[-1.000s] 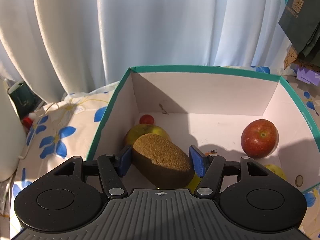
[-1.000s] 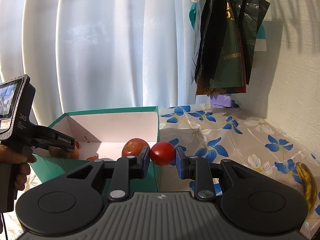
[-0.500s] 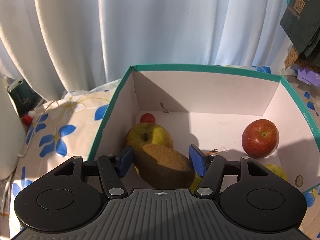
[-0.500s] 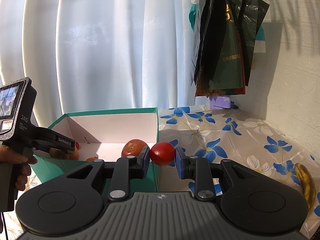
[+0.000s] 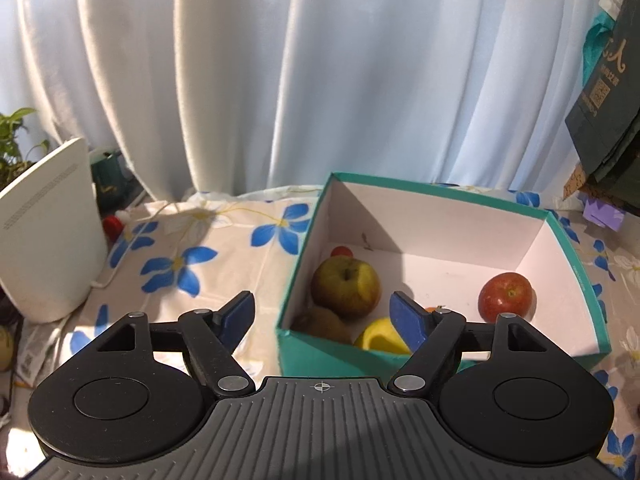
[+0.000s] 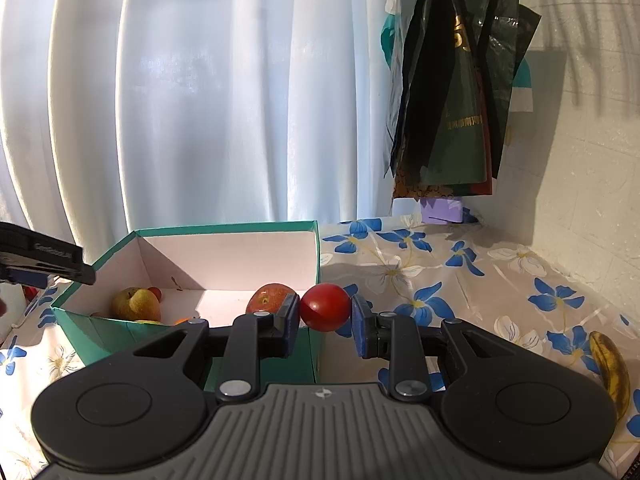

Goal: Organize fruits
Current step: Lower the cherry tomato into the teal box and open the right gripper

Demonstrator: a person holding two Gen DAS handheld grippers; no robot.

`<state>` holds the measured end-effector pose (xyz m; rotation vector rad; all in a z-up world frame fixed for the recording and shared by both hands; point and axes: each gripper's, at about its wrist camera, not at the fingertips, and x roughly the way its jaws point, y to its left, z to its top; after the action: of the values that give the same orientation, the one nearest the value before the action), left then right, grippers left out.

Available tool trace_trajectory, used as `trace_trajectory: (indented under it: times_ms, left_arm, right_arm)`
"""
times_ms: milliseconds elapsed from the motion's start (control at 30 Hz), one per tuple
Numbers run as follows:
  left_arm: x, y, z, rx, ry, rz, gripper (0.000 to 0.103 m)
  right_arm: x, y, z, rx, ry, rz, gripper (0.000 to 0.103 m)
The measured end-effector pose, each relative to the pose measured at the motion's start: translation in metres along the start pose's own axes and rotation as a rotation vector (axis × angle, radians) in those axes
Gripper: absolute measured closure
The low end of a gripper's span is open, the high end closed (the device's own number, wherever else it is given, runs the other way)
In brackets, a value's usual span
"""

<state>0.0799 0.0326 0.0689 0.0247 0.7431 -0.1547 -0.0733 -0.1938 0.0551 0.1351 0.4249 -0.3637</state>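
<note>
Between the blue pads of the right gripper [image 6: 325, 314], a red tomato [image 6: 325, 307] is clamped beside the teal box [image 5: 576, 276]. Nothing is held by the left gripper [image 5: 322, 312], whose jaws are opening above the kiwi [image 5: 320, 323] lying inside the box.

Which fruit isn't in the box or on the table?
The small red tomato. The right gripper pinches it in the air beside the green box, while the red apple lies inside and the banana on the tablecloth.
</note>
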Motion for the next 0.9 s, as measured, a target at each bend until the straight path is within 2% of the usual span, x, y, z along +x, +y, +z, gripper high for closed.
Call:
trace_trajectory:
  times_ms: [300, 600, 900]
  left_arm:
    - [-0.028, 0.026, -0.037, -0.032, 0.053, 0.056, 0.016]
    - [-0.040, 0.027, -0.042, -0.053, 0.039, 0.075, 0.013]
    - [-0.034, 0.027, -0.045, -0.037, 0.064, 0.101, 0.012]
  right_arm:
    - [0.002, 0.011, 0.000, -0.032, 0.003, 0.038, 0.076]
    - [0.019, 0.026, 0.006, -0.094, -0.005, 0.065, 0.076]
    - [0.056, 0.037, -0.003, -0.115, 0.052, 0.078, 0.076]
